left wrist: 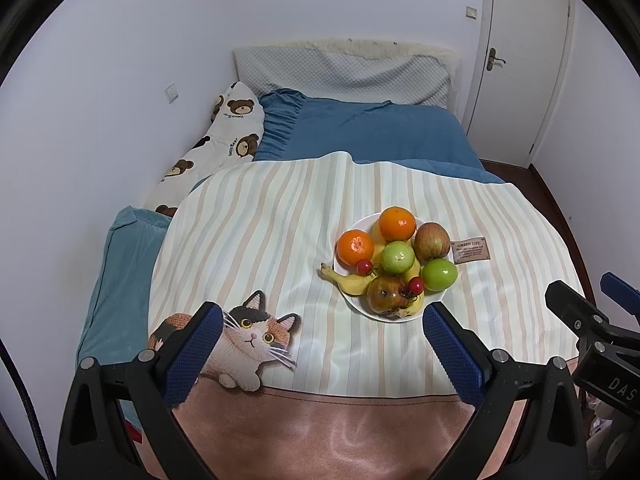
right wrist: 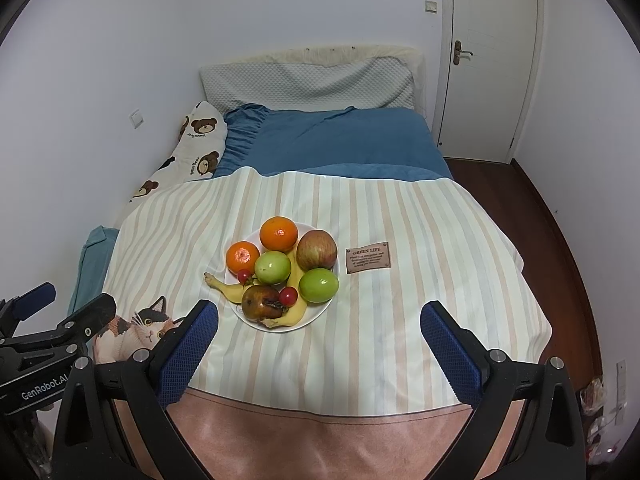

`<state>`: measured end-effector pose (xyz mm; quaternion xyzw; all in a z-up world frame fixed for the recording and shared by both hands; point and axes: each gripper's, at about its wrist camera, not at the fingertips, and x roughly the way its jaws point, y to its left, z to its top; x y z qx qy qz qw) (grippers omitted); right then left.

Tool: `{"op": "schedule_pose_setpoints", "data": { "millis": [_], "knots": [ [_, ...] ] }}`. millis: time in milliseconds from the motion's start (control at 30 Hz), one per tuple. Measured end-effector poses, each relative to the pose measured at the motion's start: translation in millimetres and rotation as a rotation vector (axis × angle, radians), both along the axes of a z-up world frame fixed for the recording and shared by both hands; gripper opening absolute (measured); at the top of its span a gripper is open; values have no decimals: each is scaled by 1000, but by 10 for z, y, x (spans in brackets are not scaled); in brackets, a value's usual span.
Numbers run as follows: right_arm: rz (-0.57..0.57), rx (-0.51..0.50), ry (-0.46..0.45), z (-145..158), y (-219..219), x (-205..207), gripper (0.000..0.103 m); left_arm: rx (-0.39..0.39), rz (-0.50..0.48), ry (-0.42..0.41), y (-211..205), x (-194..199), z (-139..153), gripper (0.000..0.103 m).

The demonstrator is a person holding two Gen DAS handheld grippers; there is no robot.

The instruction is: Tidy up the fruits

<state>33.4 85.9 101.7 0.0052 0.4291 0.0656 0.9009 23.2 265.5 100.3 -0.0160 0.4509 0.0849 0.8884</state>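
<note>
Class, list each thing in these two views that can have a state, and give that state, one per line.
left gripper: open, empty, above the bed
right gripper: open, empty, above the bed
plate: full, piled with fruit
brown fruit: bruised, darkened, at the plate's near edge
bananas: lying under other fruit, one end past the rim
door: closed
striped mat: spread flat on the bed

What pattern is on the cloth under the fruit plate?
The cloth has pale stripes, plus a cat picture; the left wrist view shows it best.

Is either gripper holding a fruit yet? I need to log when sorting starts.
No: the left gripper and right gripper are both open with nothing between their fingers, short of the plate.
</note>
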Motion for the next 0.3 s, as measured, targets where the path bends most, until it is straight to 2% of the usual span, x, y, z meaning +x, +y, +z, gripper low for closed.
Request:
{"op": "schedule_pose_setpoints", "data": {
  "millis": [300],
  "knots": [
    [-2,0,-1,0,-3,-4,103,6,-8,-16,-1,-16,-10,102]
  ]
}}
